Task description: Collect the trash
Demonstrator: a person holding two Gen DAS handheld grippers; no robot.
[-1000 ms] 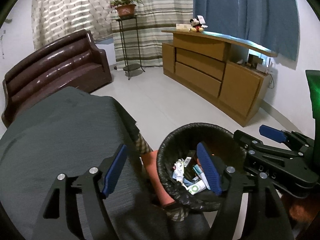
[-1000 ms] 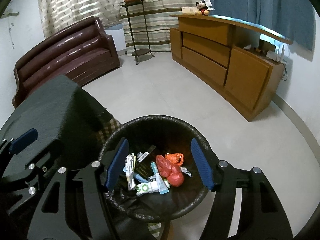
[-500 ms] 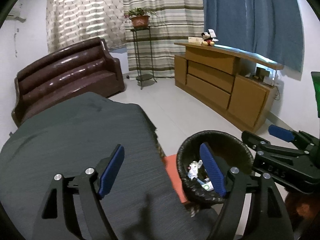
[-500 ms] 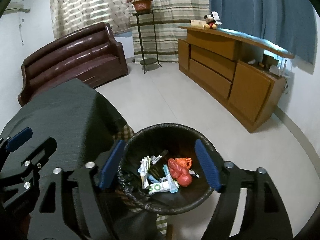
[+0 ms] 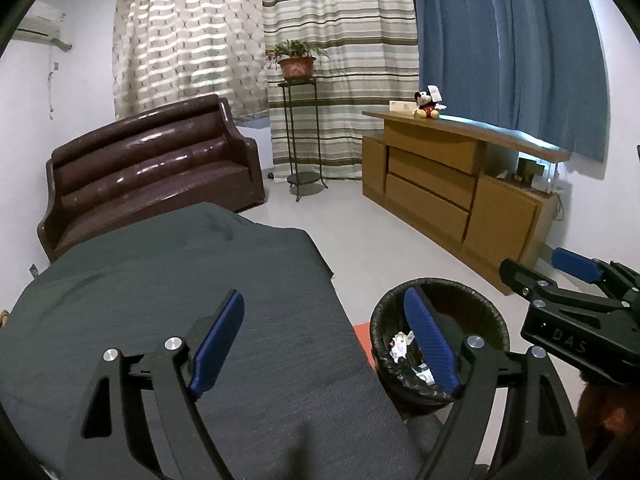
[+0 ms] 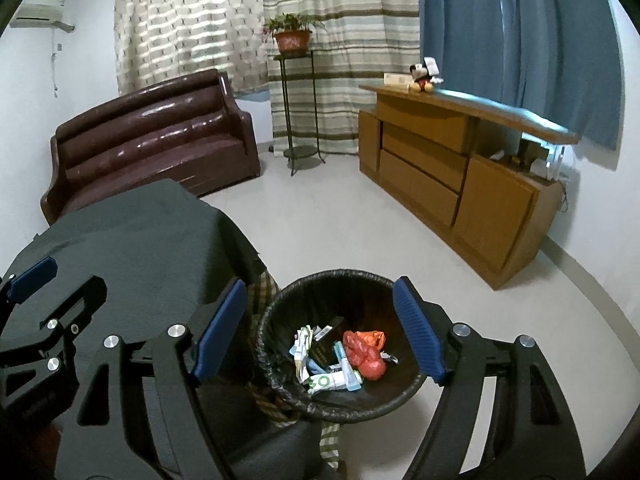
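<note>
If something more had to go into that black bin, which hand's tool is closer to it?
The right. The right tool frames the bin between its fingers, above the trash; the left tool looks mostly over the grey cloth. Both are open and empty.

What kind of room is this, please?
Probably a living room in a home: a brown leather sofa, a wooden sideboard bearing a plush toy, curtains, and a potted plant on a stand.

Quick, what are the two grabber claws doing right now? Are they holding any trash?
Left gripper: jaws opening, nothing between them.
Right gripper: open, holding nothing; the trash lies in the bin below.
</note>
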